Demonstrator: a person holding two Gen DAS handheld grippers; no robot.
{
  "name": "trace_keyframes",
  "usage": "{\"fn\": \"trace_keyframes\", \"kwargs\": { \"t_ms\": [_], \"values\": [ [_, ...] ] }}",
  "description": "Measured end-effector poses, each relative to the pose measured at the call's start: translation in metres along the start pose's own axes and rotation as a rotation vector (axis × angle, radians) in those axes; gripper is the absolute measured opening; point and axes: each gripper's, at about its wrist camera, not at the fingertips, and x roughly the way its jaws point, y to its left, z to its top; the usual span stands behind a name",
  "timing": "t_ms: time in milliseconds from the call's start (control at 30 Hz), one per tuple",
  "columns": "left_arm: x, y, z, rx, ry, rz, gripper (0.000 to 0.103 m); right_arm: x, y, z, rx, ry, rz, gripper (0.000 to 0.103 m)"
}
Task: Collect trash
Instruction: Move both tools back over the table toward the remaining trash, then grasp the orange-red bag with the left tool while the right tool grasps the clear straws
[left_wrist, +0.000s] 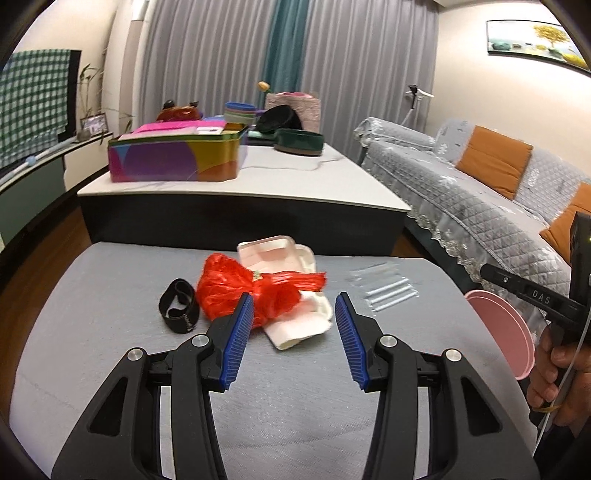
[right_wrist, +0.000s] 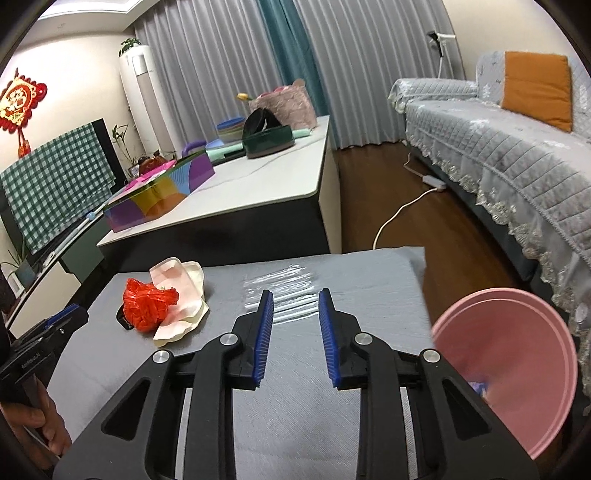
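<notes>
The left gripper (left_wrist: 294, 306) stands open and empty over the grey table (left_wrist: 110, 314), its 2 jaws framing the red plastic bag (left_wrist: 236, 291). The right gripper (right_wrist: 296, 304), also open and empty, points at the clear wrapper (right_wrist: 284, 286). Both items look light, limp and slippery; pinch a bunched fold.

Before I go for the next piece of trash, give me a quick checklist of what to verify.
1. Left claw empty, jaws apart: ok.
2. Right claw empty, jaws apart: ok.
3. Crumpled red plastic bag just ahead of left claw, unobstructed: ok.
4. Clear plastic packet of white straws ahead of right claw: ok.
5. Round pink plastic bin beside the grey table, mouth open: ok.
6. Room left inside bin: cannot tell.
</notes>
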Motion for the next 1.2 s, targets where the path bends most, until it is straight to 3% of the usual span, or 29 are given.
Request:
{"fn": "trace_keyframes", "kwargs": {
  "t_ms": [300,567,633,700,1067,1200],
  "values": [
    [0.035,0.026,0.005,-0.062,0.03,0.069,0.046,0.068,-0.001,0.005,0.002,0.089,0.019,0.027],
    [0.071,0.046,0.01,-0.079,0.064,0.118,0.046,0.124,-0.01,0.02,-0.006,0.15,0.003,0.052],
    [0.077,0.052,0.012,-0.094,0.069,0.128,0.049,0.134,-0.01,0.023,-0.016,0.164,-0.001,0.054],
    [0.084,0.059,0.014,-0.112,0.073,0.138,0.058,0.143,-0.01,0.025,-0.017,0.18,0.002,0.055],
    [0.109,0.063,0.014,-0.118,0.122,0.118,0.061,0.167,0.003,0.024,-0.102,0.281,0.031,0.055],
    [0.11,0.06,0.011,-0.109,0.137,0.109,0.049,0.166,0.008,0.023,-0.125,0.288,0.026,0.036]
  ]
}}
